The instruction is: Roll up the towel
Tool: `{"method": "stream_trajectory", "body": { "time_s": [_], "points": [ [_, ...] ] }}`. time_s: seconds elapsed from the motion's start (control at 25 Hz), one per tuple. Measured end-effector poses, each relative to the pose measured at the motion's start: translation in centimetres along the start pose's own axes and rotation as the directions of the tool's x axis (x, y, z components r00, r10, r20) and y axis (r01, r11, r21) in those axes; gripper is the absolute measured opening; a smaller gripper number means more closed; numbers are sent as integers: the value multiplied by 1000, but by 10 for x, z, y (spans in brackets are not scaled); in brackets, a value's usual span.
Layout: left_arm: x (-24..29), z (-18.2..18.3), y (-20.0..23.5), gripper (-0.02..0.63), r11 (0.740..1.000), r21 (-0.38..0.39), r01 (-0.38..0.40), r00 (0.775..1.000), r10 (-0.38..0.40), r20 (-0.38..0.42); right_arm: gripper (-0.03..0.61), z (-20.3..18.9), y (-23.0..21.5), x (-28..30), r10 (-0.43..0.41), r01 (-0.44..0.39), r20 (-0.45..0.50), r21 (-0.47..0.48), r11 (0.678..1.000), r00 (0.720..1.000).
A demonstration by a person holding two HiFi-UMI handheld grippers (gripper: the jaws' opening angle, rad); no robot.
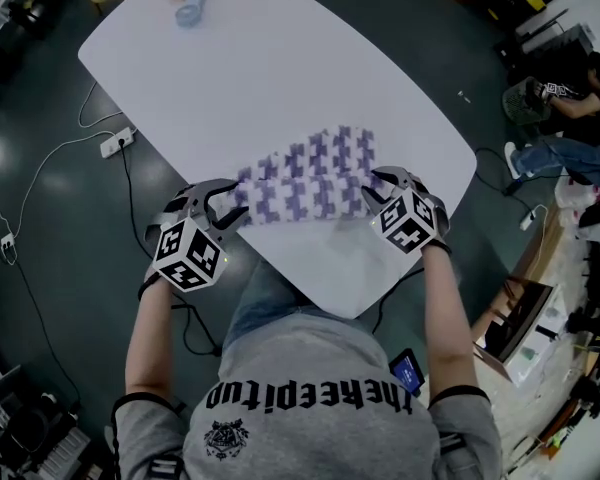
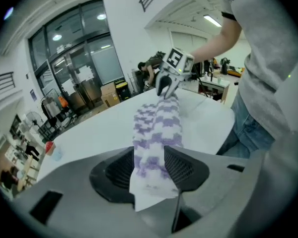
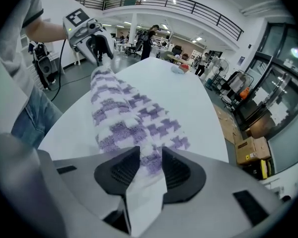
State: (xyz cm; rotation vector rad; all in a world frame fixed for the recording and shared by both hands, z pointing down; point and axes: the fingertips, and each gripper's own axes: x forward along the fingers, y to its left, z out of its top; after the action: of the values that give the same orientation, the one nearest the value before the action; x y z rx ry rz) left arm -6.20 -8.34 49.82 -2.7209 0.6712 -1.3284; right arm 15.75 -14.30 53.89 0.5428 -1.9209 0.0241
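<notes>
Gripping both near ends of the towel [image 1: 305, 173]: left gripper [image 1: 223, 204] & right gripper [image 1: 385, 184] each have jaws closed on a pinch of cloth. In each gripper view a white corner pokes back thru btwn the pads. Towel lies on the white desk [image 1: 280, 68] close to the person's edge, stretched btwn the two grippers. Its far part is flat on the top and its near edge is bunched up.

Handling, as a guess: light, soft terry w/ no stiffness at all. It'll sag & fold wherever unsupported, so the middle will prob. droop or lag if only the ends are driven. Not fragile, so a firm pinch can't hurt it. Pile looks grippy vs the pads but prob. slides easily on the smooth desk, so the sheet may skate away rather than curl over. Best hold: right at the two near corners, as now, w/ enough cloth in the jaws not to slip out. Keep both ends level so the roll starts straight & even, not coned.
</notes>
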Motion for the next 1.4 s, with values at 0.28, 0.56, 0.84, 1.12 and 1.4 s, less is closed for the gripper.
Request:
{"method": "stream_trajectory", "body": {
  "time_s": [0.28, 0.56, 0.84, 1.12, 1.4],
  "points": [
    [33, -40, -50, 238, 991, 99, 95, 979, -75, -190, 129, 14, -5, -31, -64, 67, 62, -50, 997, 996],
    [42, -49, -45, 239, 990, 108, 91, 971, -64, -229, 230, -6, 55, -25, 77, -82, -30, -213, 974, 997],
    [51, -52, -39, 229, 987, 143, 75, 966, -36, -257, 160, -25, 47, 9, -40, -8, -135, -336, 942, 990],
    [36, -44, -36, 144, 984, 157, 80, 972, -42, -232, 84, -17, 47, -7, -35, -2, -114, -315, 949, 993],
    [20, -34, -33, 144, 978, 131, 163, 971, -135, -200, 87, -12, 52, -22, 24, -55, -120, -258, 965, 992]
  ]
}}
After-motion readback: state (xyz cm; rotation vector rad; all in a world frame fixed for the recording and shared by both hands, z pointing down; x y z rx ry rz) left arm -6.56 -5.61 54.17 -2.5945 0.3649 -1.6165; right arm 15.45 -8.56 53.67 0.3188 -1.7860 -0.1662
